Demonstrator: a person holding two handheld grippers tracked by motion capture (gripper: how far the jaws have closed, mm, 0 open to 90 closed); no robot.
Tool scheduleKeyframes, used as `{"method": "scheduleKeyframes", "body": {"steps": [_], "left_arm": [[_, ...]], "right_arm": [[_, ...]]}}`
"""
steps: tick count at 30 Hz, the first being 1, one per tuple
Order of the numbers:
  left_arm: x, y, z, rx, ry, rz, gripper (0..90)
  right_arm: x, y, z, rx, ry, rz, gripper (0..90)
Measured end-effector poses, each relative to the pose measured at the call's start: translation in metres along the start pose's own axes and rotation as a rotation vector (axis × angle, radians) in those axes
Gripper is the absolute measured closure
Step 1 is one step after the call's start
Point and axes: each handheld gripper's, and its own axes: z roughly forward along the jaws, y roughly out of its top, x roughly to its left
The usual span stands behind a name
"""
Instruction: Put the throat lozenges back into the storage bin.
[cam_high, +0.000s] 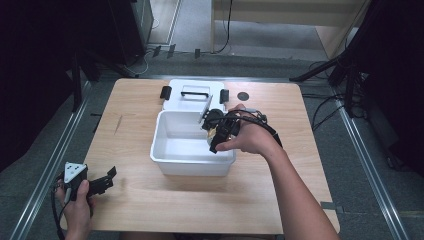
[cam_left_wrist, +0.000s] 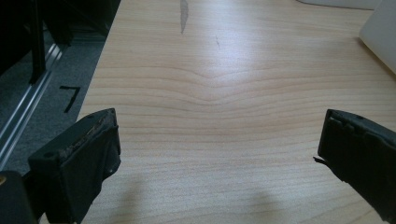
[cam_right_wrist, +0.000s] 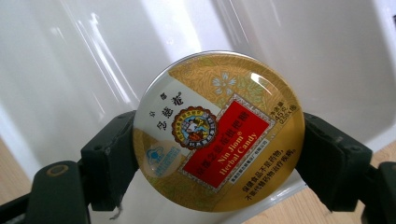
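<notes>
**benchrat:** Round gold candy tin (cam_right_wrist: 218, 131) with the red label was clamped edge to edge in the right gripper (cam_right_wrist: 219, 154), going by the right gripper view, flat face toward the camera and the white plastic bin (cam_right_wrist: 70, 70) behind it. Gripped on the rim probably so it wouldn't slip.

**solderjoe:** High view agreed, the tin (cam_high: 214, 131) hung over the bin's (cam_high: 165, 161) right side, likely for dropping in. Its lid (cam_high: 192, 97) lay behind.

**benchrat:** Left gripper view had the left gripper (cam_left_wrist: 215, 154) gaping wide over the bare wooden table (cam_left_wrist: 224, 70), holding nothing, parked out of the way.
</notes>
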Motion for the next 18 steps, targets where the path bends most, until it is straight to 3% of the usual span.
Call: {"method": "scheduleKeyframes", "body": {"steps": [13,18], "left_arm": [[0.001,0.0,0.001,0.003,-0.002,-0.006,0.0],[0.001,0.0,0.001,0.003,-0.002,-0.01,0.0]], "right_arm": [[0.0,-0.002,0.022,0.044,0.003,-0.019,19.7],[-0.001,0.0,0.03,0.063,-0.02,-0.014,19.5]]}}
